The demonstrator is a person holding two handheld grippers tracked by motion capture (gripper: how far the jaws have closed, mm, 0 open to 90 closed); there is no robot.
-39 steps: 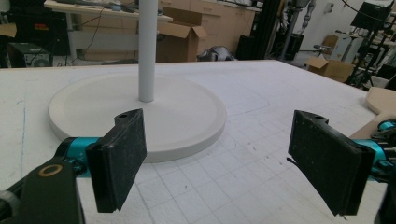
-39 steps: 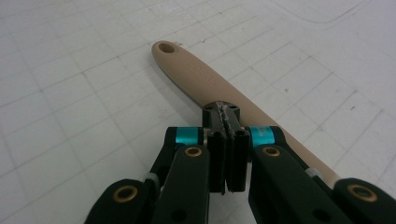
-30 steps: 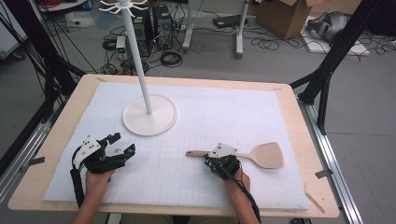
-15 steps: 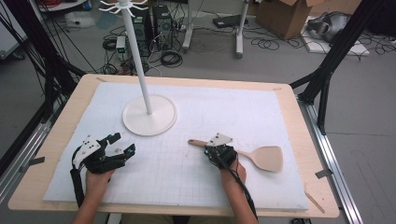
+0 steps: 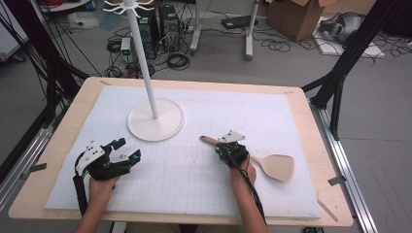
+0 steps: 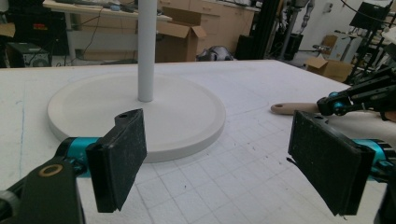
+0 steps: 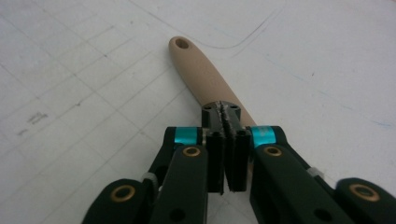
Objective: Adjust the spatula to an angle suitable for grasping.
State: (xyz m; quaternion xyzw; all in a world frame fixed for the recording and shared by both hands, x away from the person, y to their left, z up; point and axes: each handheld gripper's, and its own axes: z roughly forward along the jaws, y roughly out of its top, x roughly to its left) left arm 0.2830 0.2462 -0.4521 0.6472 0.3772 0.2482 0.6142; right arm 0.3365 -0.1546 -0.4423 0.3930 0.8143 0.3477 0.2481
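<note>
Nearest to you, close to the front edge of the bench, your left tongs rest over the white mat toward the front left corner. They stand wide and have nothing between the pads (the left gripper view looks through the gap to the stand).

Your right tongs are right of the middle of the bench, and they are narrow, pinched on the handle of the wooden spatula about halfway along it. The jaws have just been opening a very little, but in the right gripper view the pads are almost together and the handle passes between and under them, so I judge that the grip is there, only light. The spatula lies low over the mat; whether it is lifted or touches the mat, I cannot tell. Its blade points to the right edge, and its handle end with the small hole points to the stand.

Farther back, left of the middle, is the white stand, with its round base on the mat and its hooks high at the top of the pole. The hooks are bare.

So, as I read it, the pick-up is done or nearly done. What is left is the bigger part: to raise the spatula, carry it to the stand, and put the hole over one hook.
</note>
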